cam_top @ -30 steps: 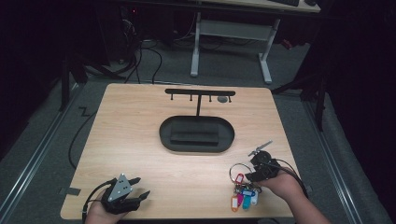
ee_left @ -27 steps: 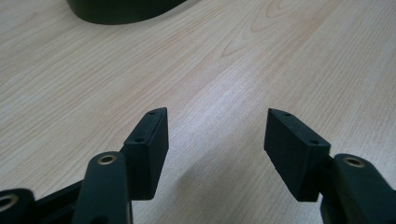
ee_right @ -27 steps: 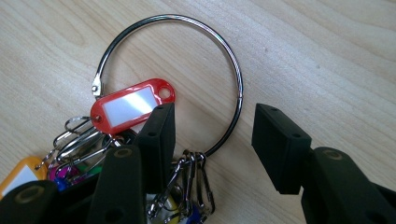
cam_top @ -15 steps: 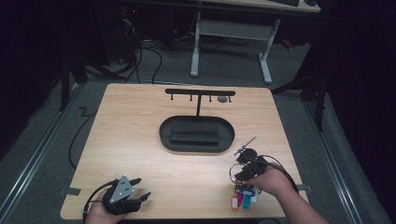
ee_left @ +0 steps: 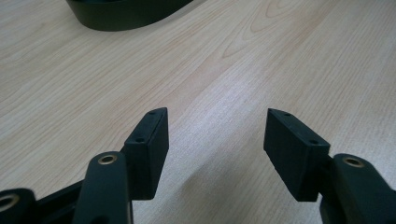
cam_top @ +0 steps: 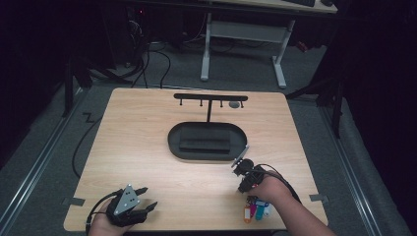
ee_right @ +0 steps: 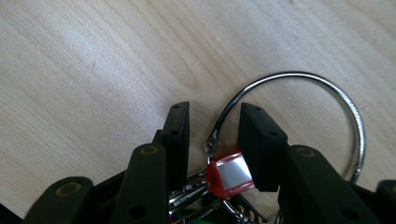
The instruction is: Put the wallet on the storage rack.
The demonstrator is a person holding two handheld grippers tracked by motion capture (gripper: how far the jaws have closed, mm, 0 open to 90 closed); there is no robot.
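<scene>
On the wooden tabletop (cam_top: 147, 147) a black oval tray (cam_top: 206, 141) sits at the centre, and behind it stands a black T-shaped hanger stand (cam_top: 210, 98) with small pegs under its crossbar. Nothing lies between the right gripper (cam_top: 244, 169) and the tray; the gripper's tip is just beside the tray's near right rim. The bunch of keys with coloured tags (cam_top: 255, 210) lies near the front edge, partly under the person's right hand (cam_top: 269, 189).

The right gripper view shows what the high view cannot: a thin metal key ring (ee_right: 327, 100) lying flat on the wood, one end of its wire running between the 2 fingers (ee_right: 259, 140), with a red tag with a white label (ee_right: 231, 175) close against the right finger. The fingers stand narrowly apart around the wire; whether they pinch it cannot be told. No writing on the label can be read.

The left gripper (cam_top: 132, 206) rests near the front left corner, well apart from the keys. Its own view shows its fingers (ee_left: 152, 149) wide apart, holding nothing, over bare wood, with the tray's edge (ee_left: 126, 11) far ahead.
</scene>
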